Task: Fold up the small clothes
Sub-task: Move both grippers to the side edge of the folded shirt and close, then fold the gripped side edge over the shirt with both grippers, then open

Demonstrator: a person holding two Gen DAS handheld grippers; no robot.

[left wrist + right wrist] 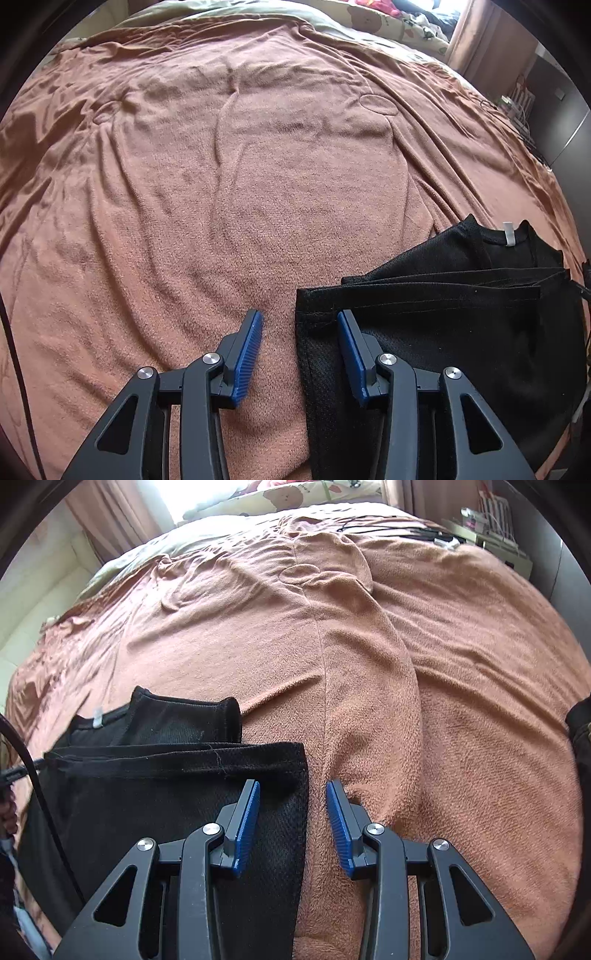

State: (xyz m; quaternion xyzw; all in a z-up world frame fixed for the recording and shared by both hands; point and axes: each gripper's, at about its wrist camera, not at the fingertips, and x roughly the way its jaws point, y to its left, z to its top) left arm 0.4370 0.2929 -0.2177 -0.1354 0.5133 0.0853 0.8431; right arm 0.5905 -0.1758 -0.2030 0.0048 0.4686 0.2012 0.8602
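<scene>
A small black mesh garment [443, 325], soft sports-jersey fabric with a white neck label, lies partly folded on the wrinkled terracotta-pink fleece blanket [221, 184] that covers the bed, its hem already brought up into a stacked band below the collar. The left gripper [299, 325], black with ribbed blue pads, hangs over the garment's left side edge with one finger above the blanket and the other above the mesh; the right gripper [293, 794] does the same at the opposite side edge. Both sets of jaws stand partly apart with the cloth edge between them but, as far as I can see, not pinched. My worry is the grip: the edge is several layers thick, and if the pads close on the top layer alone, the lower ones would stay behind and the fold would slide open. The fleece bunches easily too, so a finger pressing low could catch blanket along with mesh and drag a ridge under the shirt. And if one side catches before the other, the next fold would likely come out skewed.
</scene>
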